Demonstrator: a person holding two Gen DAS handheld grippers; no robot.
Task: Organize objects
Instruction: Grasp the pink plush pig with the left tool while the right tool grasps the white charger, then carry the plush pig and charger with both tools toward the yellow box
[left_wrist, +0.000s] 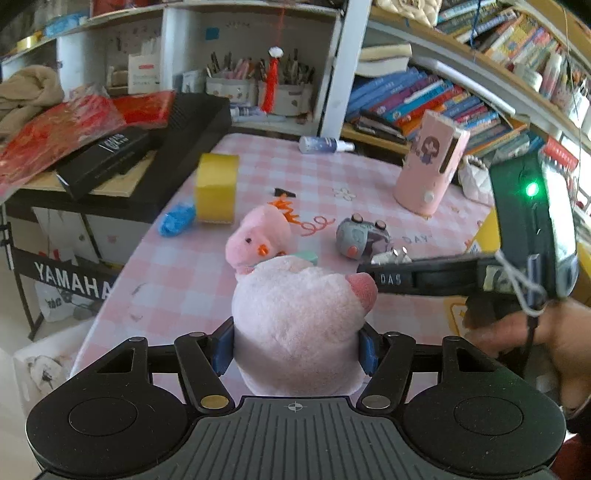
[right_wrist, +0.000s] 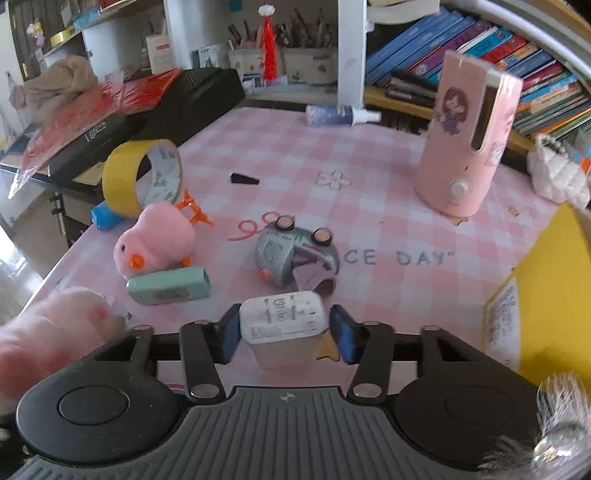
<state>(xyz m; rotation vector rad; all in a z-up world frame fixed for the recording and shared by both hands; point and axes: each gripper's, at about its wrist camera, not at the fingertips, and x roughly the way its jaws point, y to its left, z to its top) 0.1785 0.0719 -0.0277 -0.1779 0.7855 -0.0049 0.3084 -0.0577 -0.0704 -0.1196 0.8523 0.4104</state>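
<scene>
My left gripper (left_wrist: 297, 347) is shut on a pale pink plush pig (left_wrist: 299, 317) and holds it above the pink checked table (left_wrist: 177, 273). The pig also shows, blurred, at the left of the right wrist view (right_wrist: 55, 332). My right gripper (right_wrist: 284, 332) has its blue pads on both sides of a white charger block (right_wrist: 284, 325); the left pad touches it, a small gap shows at the right pad. It also shows from the side in the left wrist view (left_wrist: 391, 258). On the table lie a pink chick plush (right_wrist: 155, 240), a mint green case (right_wrist: 170, 286) and a grey toy car (right_wrist: 295, 254).
A yellow tape roll (right_wrist: 140, 177), a blue object (right_wrist: 105, 218), a black wedge (right_wrist: 243, 179), a pink cylinder holder (right_wrist: 465, 147) and a spray bottle (right_wrist: 340, 115) are on the table. A yellow box (right_wrist: 546, 295) stands at the right. Shelves with books are behind.
</scene>
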